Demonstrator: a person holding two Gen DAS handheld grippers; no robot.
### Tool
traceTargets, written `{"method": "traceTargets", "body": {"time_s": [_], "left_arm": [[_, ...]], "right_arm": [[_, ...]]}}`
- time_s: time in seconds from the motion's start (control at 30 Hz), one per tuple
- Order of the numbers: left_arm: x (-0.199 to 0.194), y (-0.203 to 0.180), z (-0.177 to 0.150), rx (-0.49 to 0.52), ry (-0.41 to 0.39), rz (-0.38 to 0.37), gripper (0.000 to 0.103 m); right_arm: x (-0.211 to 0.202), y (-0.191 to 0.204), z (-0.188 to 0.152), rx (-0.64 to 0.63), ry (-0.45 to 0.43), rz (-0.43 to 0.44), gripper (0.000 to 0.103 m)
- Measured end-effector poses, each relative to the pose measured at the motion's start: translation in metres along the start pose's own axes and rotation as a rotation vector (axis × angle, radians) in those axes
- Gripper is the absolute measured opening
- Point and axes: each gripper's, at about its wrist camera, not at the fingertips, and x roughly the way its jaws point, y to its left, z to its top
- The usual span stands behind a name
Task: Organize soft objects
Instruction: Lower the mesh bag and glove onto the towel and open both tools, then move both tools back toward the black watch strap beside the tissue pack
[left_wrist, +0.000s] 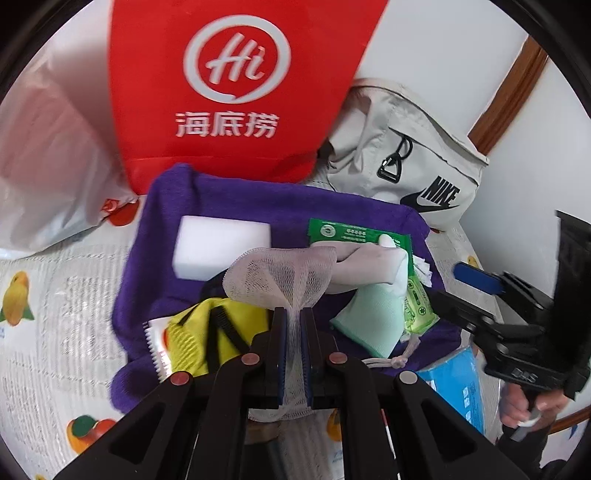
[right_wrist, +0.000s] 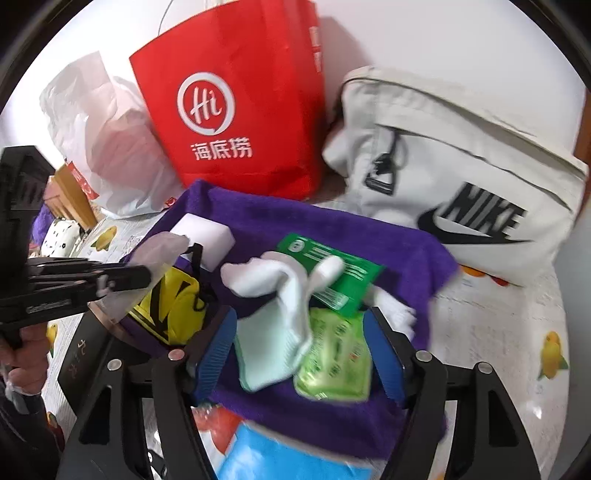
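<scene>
Left claw (left_wrist: 293, 325) clamped on mesh pouch (left_wrist: 280, 277); right claw (right_wrist: 299, 343) apart, mint sock (right_wrist: 277, 347) between

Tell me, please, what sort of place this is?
Probably a room in a home: a table with a fruit-print cover, stood against a white wall, bearing a red shopping bag, a grey Nike bag and a purple towel piled with small household items.

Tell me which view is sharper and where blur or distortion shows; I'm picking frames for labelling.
Left wrist view: mostly crisp, the mesh pouch and white sponge sharp, the red bag slightly soft; fisheye bends the edges. Right wrist view: motion-smeared throughout, worst on the grey Nike bag and the green packet; dark vignette in the corners.
</scene>
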Motion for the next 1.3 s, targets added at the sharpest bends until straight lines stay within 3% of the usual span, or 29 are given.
{"method": "traceTargets", "body": {"time_s": [0.3, 0.43, 0.53, 0.6, 0.63, 0.93, 1.1, 1.2, 1.3], "left_arm": [[0.026, -0.021, 0.016, 0.053, 0.008, -0.001, 0.008], [0.037, -0.024, 0.02, 0.063, 0.011, 0.018, 0.016], [0.041, -0.024, 0.022, 0.058, 0.019, 0.011, 0.03], [0.041, -0.025, 0.023, 0.064, 0.022, 0.041, 0.055], [0.039, -0.026, 0.023, 0.07, 0.011, 0.055, 0.058], [-0.006, -0.022, 0.012, 0.019, -0.056, 0.074, 0.062], [-0.041, -0.031, -0.011, 0.031, -0.094, 0.058, 0.062], [-0.06, -0.036, -0.028, 0.049, -0.071, 0.013, 0.062], [-0.078, -0.038, -0.047, 0.047, -0.08, 0.032, 0.062]], "right_arm": [[-0.03, -0.016, -0.028, 0.012, 0.014, -0.046, 0.071], [-0.039, -0.024, -0.043, 0.049, 0.009, -0.049, 0.071], [-0.047, -0.025, -0.05, 0.056, -0.009, -0.064, 0.071], [-0.055, -0.025, -0.055, 0.066, -0.029, -0.075, 0.071], [-0.059, -0.025, -0.056, 0.073, -0.035, -0.071, 0.071], [-0.087, -0.022, -0.078, 0.143, -0.049, -0.013, 0.071], [-0.107, -0.005, -0.101, 0.144, -0.049, 0.014, 0.071], [-0.115, 0.009, -0.116, 0.133, -0.039, 0.032, 0.071], [-0.124, 0.026, -0.132, 0.109, -0.027, 0.038, 0.07]]}}
